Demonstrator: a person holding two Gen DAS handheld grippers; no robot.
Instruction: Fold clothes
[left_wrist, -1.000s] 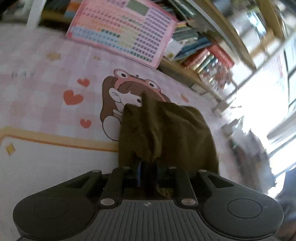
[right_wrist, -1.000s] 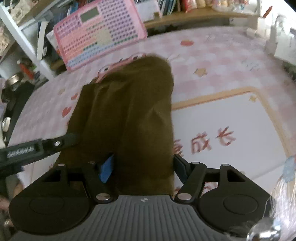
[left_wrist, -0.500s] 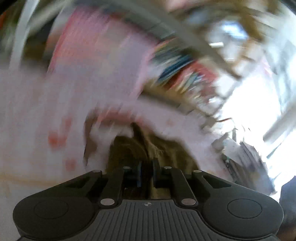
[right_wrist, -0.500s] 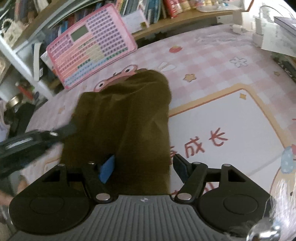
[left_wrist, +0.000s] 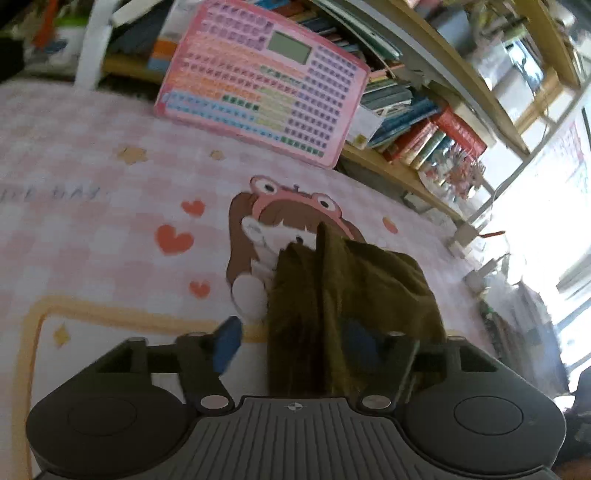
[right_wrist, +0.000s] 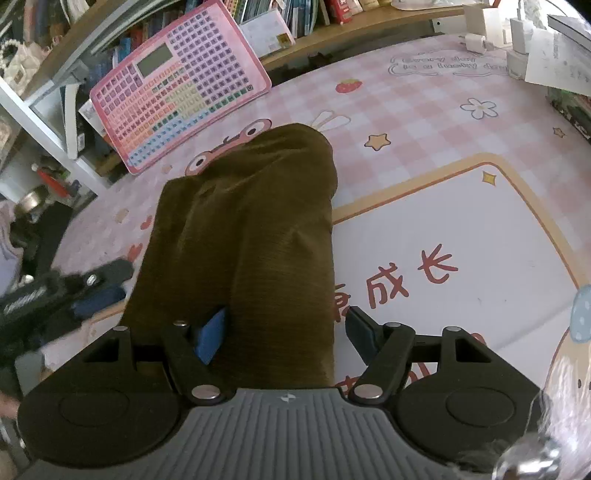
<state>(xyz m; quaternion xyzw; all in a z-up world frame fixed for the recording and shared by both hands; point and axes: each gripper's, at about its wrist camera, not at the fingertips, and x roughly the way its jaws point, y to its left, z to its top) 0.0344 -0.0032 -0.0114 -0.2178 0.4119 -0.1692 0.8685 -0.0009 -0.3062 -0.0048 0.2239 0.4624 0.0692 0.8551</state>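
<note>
An olive-brown garment lies folded in a long bundle on the pink cartoon mat. My right gripper is open over its near end; the cloth runs between the fingers, and the right pad stands apart from the cloth's edge. In the left wrist view the same garment stands bunched between the fingers of my left gripper, whose jaws are opening. Its left pad is off the cloth, while a fold drapes over the right finger. From the right wrist view, the left gripper sits at the bundle's left edge.
A pink keypad toy board leans against a low wooden shelf of books behind the mat. White plugs and papers lie at the far right corner. Dark clutter and a metal bowl sit left of the mat.
My left gripper, earlier shut on a pinch of the garment, has spread its jaws and the cloth is loose between them. The right gripper stayed open over the bundle.
</note>
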